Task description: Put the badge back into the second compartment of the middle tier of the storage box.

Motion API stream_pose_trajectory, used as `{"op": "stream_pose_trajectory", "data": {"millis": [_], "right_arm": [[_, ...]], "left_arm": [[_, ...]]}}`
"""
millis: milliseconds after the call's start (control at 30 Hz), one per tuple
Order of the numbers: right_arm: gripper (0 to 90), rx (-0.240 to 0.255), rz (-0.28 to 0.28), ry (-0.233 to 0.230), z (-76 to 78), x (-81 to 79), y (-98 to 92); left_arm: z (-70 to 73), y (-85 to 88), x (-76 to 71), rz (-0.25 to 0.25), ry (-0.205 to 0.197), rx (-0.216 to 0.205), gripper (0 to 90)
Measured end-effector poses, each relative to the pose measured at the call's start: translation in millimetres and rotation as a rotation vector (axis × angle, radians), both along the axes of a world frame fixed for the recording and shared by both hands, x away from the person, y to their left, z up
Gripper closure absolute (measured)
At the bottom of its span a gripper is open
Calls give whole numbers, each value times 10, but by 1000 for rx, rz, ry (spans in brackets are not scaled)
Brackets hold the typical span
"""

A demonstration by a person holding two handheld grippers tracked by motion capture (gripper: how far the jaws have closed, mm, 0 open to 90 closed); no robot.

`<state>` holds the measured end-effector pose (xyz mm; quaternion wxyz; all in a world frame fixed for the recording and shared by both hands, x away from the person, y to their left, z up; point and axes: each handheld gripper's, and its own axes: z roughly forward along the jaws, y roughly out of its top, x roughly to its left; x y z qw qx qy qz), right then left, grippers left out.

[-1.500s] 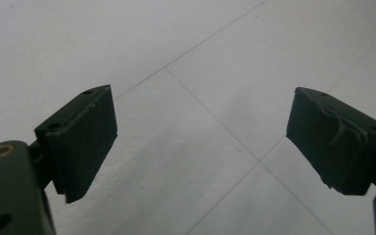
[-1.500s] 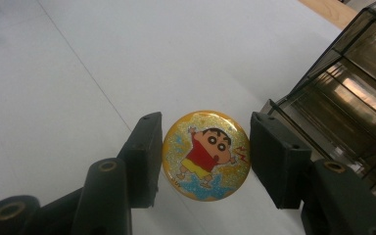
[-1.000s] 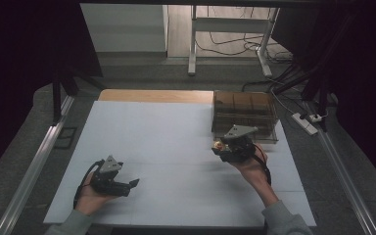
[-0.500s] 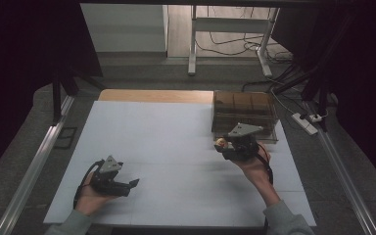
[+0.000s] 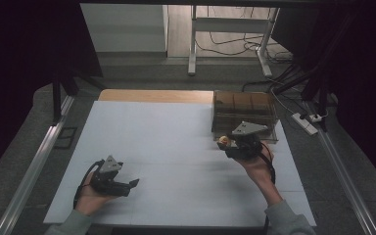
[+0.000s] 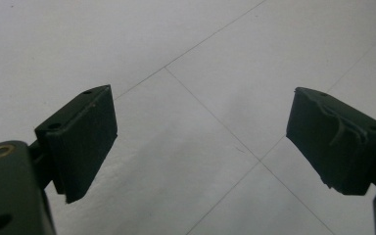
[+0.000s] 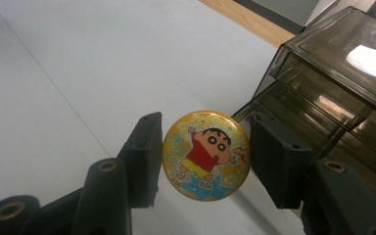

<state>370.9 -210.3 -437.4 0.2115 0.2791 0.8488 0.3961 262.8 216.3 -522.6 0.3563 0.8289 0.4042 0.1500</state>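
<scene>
So: white table takes up most of the high view, with a wood strip along its far edge. Smoked clear drawer box sits at the far right of the table, several shallow compartments stacked.

Right forearm comes in from the near right and angles up and left toward the box; right hand has the wrist raised, carrying the right gripper just in front of the box's near left corner, jaws pointing left and far. Jaws are clamped on a round yellow glitter badge with a cartoon boy in a red shirt, held by its edges, printed face toward the camera in the right gripper view. Badge is up off the table, right beside the box front.

Left hand rests low at the near left, well apart from the box. Left gripper lies nearly level, pointing right, jaws spread wide with just bare table between the pads
</scene>
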Motion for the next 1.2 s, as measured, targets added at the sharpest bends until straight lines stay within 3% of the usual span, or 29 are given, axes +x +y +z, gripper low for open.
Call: {"op": "stream_pose_trajectory", "data": {"millis": [1200], "right_arm": [[473, 20, -80, -9, 46, 98, -260]], "left_arm": [[5, -1, -3, 3, -10, -3, 119]]}}
